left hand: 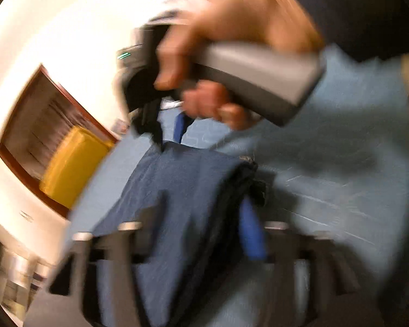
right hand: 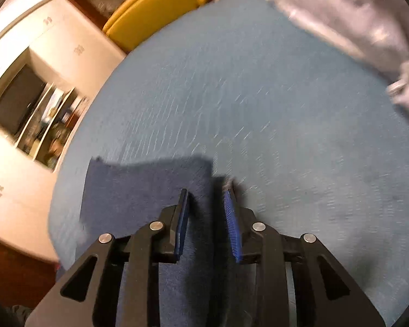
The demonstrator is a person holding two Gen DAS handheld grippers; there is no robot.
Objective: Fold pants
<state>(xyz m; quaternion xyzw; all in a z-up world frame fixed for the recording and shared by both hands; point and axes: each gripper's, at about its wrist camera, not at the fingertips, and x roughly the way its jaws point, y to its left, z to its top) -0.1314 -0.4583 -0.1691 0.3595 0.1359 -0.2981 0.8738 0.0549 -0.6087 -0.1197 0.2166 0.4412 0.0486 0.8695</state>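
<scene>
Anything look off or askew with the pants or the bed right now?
Nothing damaged or spilled. The navy pants lie on the blue bedspread, running between the right tool's open fingers. A crumpled grey garment sits at the far corner. Motion blur hides the fold edges.

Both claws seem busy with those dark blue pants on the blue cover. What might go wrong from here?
Two risks, judging cautiously:
1. The right claw stands open over the edge of the pants, gripping nothing, so that edge could slide and spoil the fold.
2. The left wrist view is badly blurred; the left claw has cloth bunched across it, and its grip cannot be told, so the pants could slip or crease.
</scene>
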